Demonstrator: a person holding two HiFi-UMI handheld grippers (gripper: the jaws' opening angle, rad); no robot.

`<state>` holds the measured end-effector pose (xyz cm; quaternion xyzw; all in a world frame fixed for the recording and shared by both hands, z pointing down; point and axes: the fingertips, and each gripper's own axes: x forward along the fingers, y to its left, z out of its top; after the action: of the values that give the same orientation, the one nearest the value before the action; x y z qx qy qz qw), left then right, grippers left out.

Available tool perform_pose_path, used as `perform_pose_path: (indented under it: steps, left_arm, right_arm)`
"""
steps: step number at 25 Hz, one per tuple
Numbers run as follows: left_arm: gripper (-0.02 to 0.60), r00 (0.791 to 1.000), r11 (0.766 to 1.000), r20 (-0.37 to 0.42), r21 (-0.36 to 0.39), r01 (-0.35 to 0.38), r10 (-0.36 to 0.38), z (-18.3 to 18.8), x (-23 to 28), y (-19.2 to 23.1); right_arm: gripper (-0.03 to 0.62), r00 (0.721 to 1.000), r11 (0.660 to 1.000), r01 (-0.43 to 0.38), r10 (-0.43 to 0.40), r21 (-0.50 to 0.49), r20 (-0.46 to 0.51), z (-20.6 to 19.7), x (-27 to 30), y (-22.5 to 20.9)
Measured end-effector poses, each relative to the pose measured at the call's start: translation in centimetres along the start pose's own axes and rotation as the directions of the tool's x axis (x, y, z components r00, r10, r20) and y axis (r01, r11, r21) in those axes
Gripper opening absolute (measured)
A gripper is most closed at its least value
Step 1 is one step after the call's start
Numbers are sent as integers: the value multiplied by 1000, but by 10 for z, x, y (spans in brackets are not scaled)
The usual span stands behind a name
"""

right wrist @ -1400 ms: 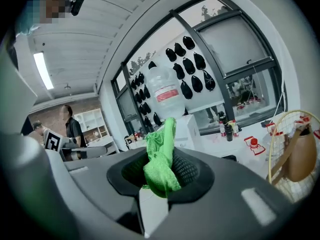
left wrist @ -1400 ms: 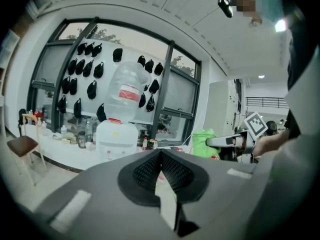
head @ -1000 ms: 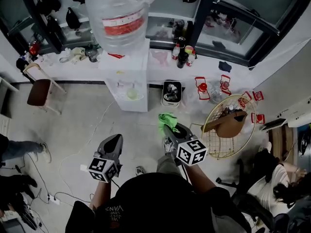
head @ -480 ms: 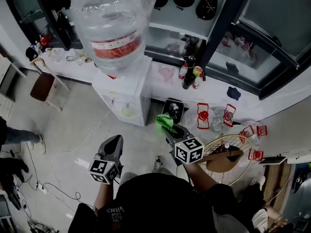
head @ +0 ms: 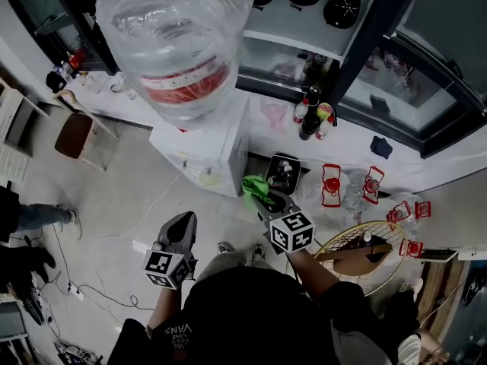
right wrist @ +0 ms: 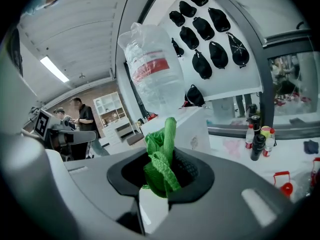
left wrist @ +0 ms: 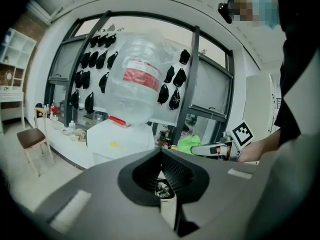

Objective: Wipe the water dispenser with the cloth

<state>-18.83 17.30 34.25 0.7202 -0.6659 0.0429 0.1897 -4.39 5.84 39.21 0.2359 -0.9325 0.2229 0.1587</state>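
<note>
The white water dispenser (head: 204, 149) stands against the window ledge with a clear bottle (head: 176, 40) with a red label on top; it also shows in the left gripper view (left wrist: 120, 141) and the right gripper view (right wrist: 190, 129). My right gripper (head: 262, 191) is shut on a bunched green cloth (head: 257, 186) and sits just right of the dispenser's lower front. The cloth (right wrist: 161, 159) sticks up between the jaws. My left gripper (head: 179, 226) hangs lower left, jaws shut and holding nothing, short of the dispenser.
Bottles (head: 312, 120) stand on the ledge right of the dispenser. A small bin (head: 280, 173) sits on the floor beside it, red-handled items (head: 332, 185) and a round wire basket (head: 365, 249) further right. A chair (head: 76, 137) and cables (head: 114, 242) lie left. A person (right wrist: 80, 126) stands behind.
The view has drawn closer to the dispenser. My right gripper with the green cloth has edged up and left toward its right side. The left gripper stays roughly where it was.
</note>
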Motion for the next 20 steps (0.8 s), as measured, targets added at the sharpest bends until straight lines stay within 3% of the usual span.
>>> perform_pose_path:
  steps: [6, 13, 20]
  left_arm:
    - [2, 994, 994, -41, 43, 104, -102, -4, 20, 25]
    - [2, 976, 976, -106, 84, 200, -191, -16, 41, 38]
    - [2, 967, 972, -141, 78, 223, -210, -23, 67, 26]
  right_arm:
    - [109, 997, 998, 51, -50, -23, 52, -5, 39, 7]
    - [109, 981, 984, 180, -179, -3, 79, -20, 74, -6]
    - [109, 983, 987, 154, -157, 35, 93, -22, 113, -32]
